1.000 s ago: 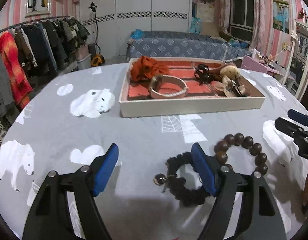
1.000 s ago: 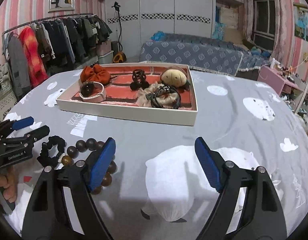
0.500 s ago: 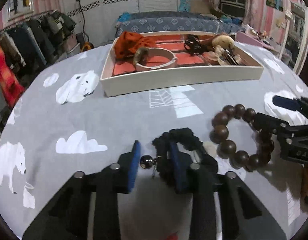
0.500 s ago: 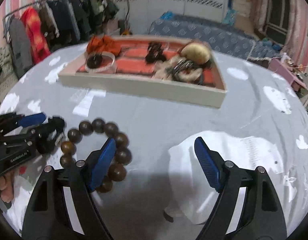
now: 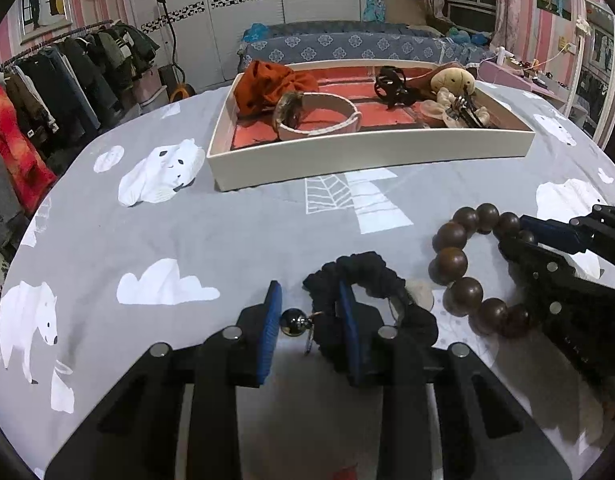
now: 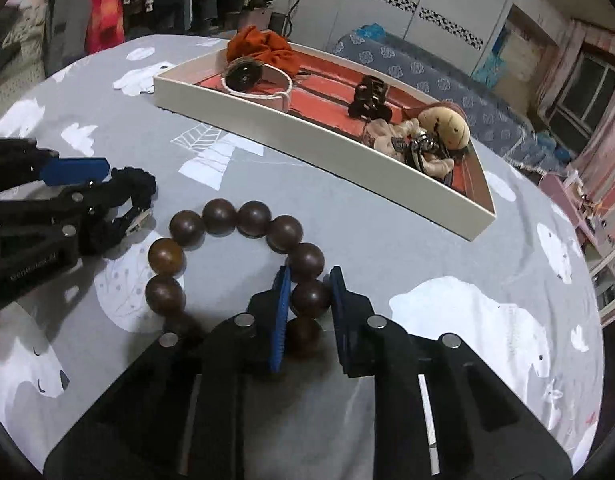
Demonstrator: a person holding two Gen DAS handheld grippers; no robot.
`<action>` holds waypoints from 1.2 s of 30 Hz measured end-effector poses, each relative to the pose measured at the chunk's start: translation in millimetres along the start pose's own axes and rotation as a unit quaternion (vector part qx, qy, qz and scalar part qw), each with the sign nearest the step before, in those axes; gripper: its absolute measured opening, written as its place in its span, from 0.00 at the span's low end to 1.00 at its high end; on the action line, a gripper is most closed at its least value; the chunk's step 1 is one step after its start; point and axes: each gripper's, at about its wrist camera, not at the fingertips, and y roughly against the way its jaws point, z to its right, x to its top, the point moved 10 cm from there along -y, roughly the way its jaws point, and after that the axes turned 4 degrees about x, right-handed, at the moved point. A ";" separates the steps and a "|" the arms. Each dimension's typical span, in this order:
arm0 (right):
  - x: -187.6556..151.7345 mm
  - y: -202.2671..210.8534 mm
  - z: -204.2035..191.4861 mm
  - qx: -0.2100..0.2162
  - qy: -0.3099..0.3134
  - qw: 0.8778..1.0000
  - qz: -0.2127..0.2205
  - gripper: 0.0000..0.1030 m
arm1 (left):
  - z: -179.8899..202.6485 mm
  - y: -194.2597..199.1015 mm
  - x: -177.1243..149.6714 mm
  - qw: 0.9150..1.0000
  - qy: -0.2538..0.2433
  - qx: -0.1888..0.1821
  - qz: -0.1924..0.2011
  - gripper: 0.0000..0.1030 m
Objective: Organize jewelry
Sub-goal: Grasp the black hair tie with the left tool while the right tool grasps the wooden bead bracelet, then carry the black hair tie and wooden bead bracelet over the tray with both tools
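The white shallow tray with the red lining (image 5: 371, 152) sits well beyond both items on the grey bear-print surface (image 5: 227, 236). My right hand-held gripper (image 6: 306, 309) is closing on one bead of the dark brown wooden bead bracelet (image 6: 235, 256), whose round bead may squirt free. My left hand-held gripper (image 5: 307, 320) seems clamped on the black fabric scrunchie (image 5: 367, 296) and its small metal ball charm (image 5: 293, 322), perhaps only a fold, which could slip out on lifting.

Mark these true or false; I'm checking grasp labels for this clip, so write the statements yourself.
1. The left gripper is clamped on the black scrunchie. True.
2. The wooden bead bracelet lies inside the tray. False: it lies on the grey cloth, outside.
3. The right gripper has a bead between its closing jaws. True.
4. The orange scrunchie lies on the cloth. False: it is in the tray.
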 end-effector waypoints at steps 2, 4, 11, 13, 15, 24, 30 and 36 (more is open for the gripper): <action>0.2 0.1 1.4 0.011 -0.008 1.000 0.000 0.19 | 0.0 0.3 0.2 1.000 -0.001 0.002 0.002 0.27; 0.0 0.1 4.0 0.022 -0.019 1.000 0.002 0.19 | -0.8 0.9 0.9 1.000 0.001 0.000 0.004 0.24; 3.3 10.4 8.8 0.053 -0.052 0.997 0.028 0.19 | -6.9 12.4 8.2 0.999 0.020 0.009 0.034 0.08; 5.4 16.3 9.1 0.071 -0.065 0.994 0.041 0.19 | -3.4 18.6 12.4 0.999 0.018 0.010 0.049 0.07; 7.2 21.5 8.1 0.075 -0.065 0.994 0.048 0.19 | 0.6 28.2 19.0 0.998 0.010 0.016 0.067 0.06; 24.7 60.7 13.6 0.063 -0.063 0.991 0.097 0.19 | 11.0 63.8 36.7 0.994 0.002 0.027 0.106 0.04; 26.4 79.7 15.4 0.068 -0.067 0.989 0.115 0.19 | 7.5 78.3 41.4 0.993 0.006 0.021 0.117 0.03; 30.4 94.4 29.4 0.064 -0.080 0.986 0.130 0.19 | 2.9 101.9 53.2 0.990 0.005 0.027 0.141 0.03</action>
